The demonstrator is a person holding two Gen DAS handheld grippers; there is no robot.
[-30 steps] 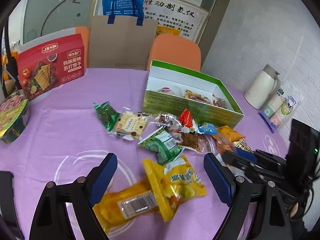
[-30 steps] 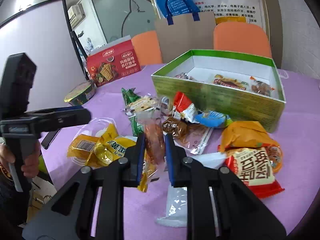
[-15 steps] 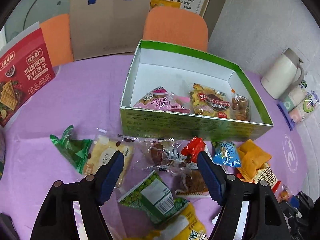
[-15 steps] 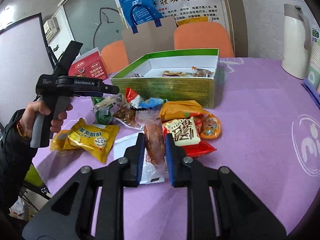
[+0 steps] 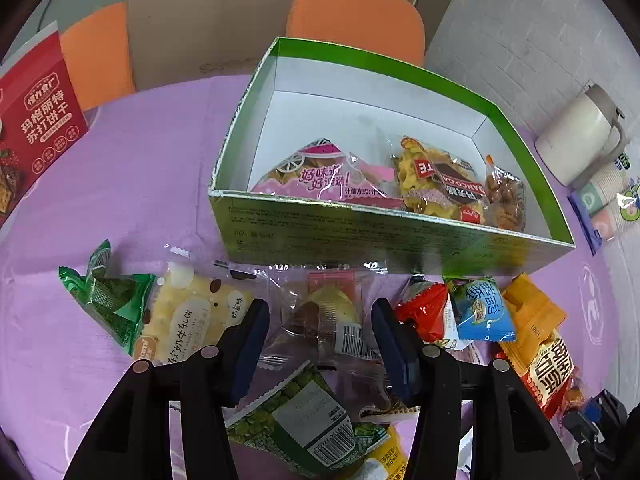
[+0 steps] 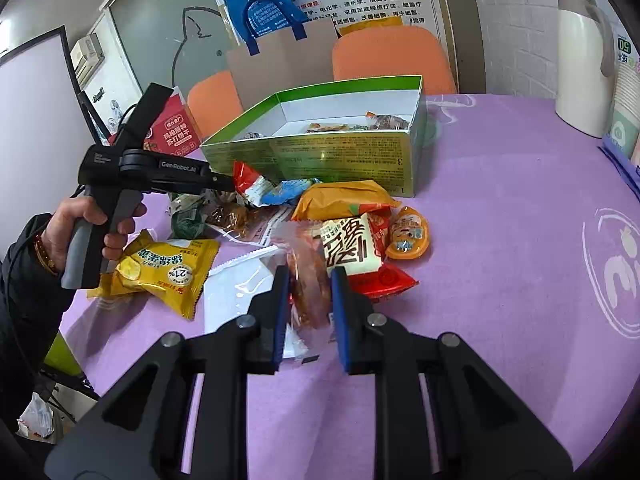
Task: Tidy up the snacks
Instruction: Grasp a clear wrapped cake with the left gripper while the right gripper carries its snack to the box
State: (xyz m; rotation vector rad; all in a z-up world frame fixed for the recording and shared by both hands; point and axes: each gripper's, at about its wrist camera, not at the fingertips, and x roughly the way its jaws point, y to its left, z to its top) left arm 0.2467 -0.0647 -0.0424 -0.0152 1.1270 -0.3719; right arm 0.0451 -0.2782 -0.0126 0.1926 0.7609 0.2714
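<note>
Snack sorting: left tongs (image 5: 318, 326) closing on next packet

Clear-wrapped cake (image 5: 326, 320), six o'clock of green box (image 5: 384, 236) on tabletop (image 5: 132, 160), now between narrowing jaws after the approach: pickup imminent. Right tongs (image 6: 308, 298) clamped on orange-brown snack packet (image 6: 306, 280), unboxed.

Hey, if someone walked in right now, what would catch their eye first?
Probably the green box on the purple tablecloth, with bright snack packets heaped before it. The left gripper is closing around a clear-wrapped pastry; the right gripper pinches an orange-brown snack.
</note>
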